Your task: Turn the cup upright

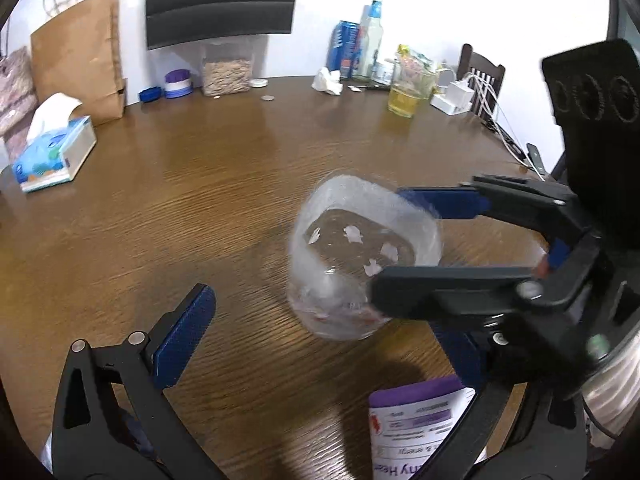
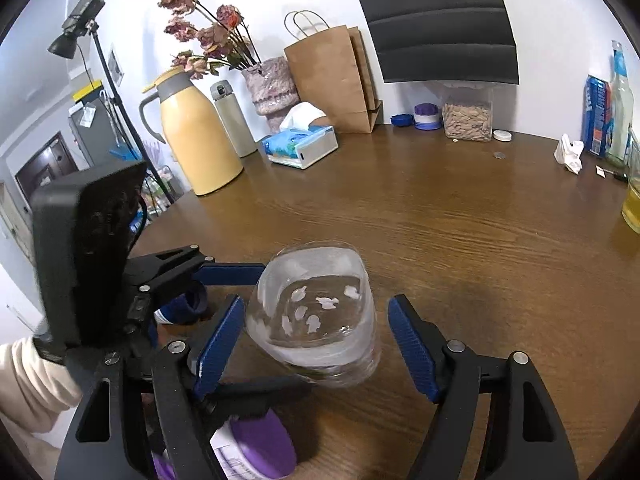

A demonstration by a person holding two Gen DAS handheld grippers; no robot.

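1. Gripper on the left, i.e. left gripper [image 1: 324, 316]: jaws spread wide, holding nothing, fingertips low over the table [image 1: 180, 200], flanking the cup's base end.
2. Cup [image 1: 360, 256]: clear plastic, white flecks on its wall. It is tilted, with the mouth facing up and toward both cameras, between the two grippers. It is motion-blurred, and whether the base touches the table is unclear.
3. Right gripper [image 2: 316, 312]: blue pads [image 2: 220, 344] straddle the cup walls. A sliver of gap shows on one side, so I cannot tell if it is clamped.
4. Step, as I judge it: mid-flip, mostly rotated.
5. Next: finish the rotation, seat the base flat on the table, then let go. Keep clear of the purple-lidded jar [image 1: 420, 420].
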